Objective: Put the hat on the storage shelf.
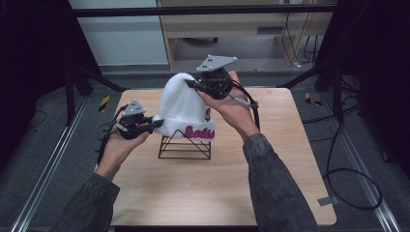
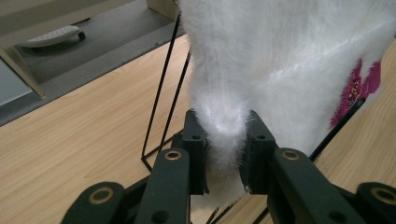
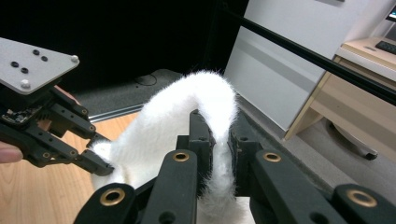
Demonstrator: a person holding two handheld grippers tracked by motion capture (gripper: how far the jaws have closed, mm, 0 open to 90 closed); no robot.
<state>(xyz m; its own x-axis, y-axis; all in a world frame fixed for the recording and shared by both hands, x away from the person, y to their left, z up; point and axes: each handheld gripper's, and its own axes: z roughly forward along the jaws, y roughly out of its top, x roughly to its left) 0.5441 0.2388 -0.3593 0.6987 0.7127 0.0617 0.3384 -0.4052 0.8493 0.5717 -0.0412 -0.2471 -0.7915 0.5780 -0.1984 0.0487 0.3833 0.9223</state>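
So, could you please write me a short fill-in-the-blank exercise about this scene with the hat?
1. The fluffy hat is ____ in colour.
2. The lettering on its brim is ____.
3. The hat sits over a black ____ stand.
4. The left gripper and the right gripper each have their jaws ____ on the hat.

Missing words: white; pink; wire; shut

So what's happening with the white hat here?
A person holds a gripper in each hand and has both clamped on a fluffy white beanie with pink lettering. The left gripper pinches its lower edge, the right gripper pinches the top. The hat sits over a black wire stand on the wooden table; whether it is going on or coming off can't be told.
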